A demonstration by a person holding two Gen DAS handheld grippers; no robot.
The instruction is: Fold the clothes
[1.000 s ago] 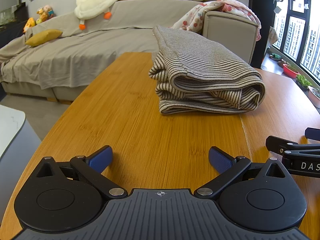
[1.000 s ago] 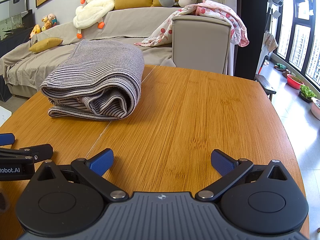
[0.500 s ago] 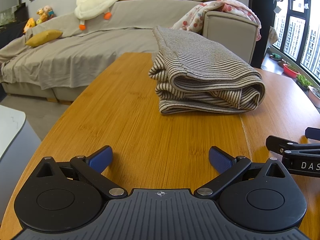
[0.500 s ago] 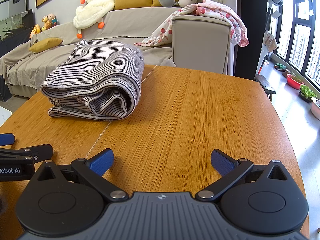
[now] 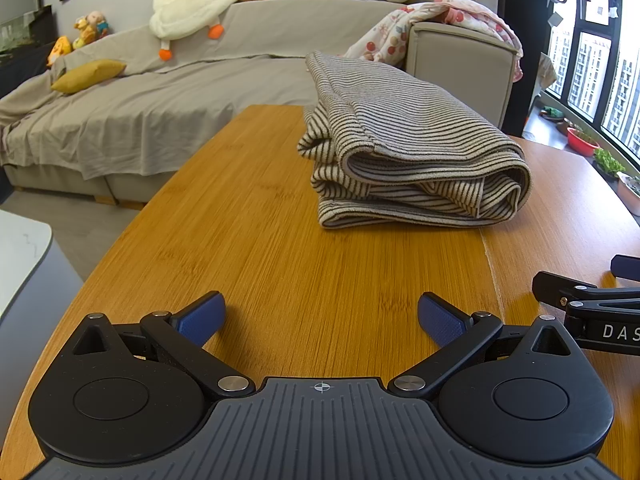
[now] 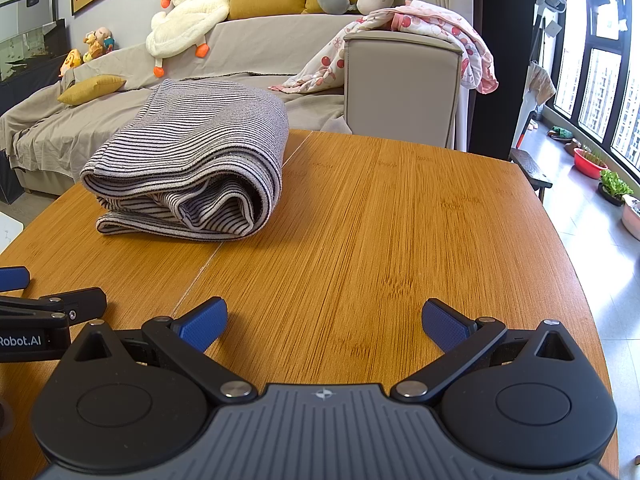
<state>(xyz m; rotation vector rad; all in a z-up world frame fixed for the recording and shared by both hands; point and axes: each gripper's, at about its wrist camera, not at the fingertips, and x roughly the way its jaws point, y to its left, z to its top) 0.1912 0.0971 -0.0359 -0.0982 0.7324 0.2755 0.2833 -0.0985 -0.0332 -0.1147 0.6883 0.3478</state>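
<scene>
Lying ahead of hand-held grippers: garment.

I am seeing the grey-and-cream striped knit garment lying folded in a thick, layered bundle on the wooden tabletop.

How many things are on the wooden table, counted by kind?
Folded striped garment: 1
Grippers, both open and empty: 2, the left gripper and the right gripper
Total on or just above the table: 3
</scene>
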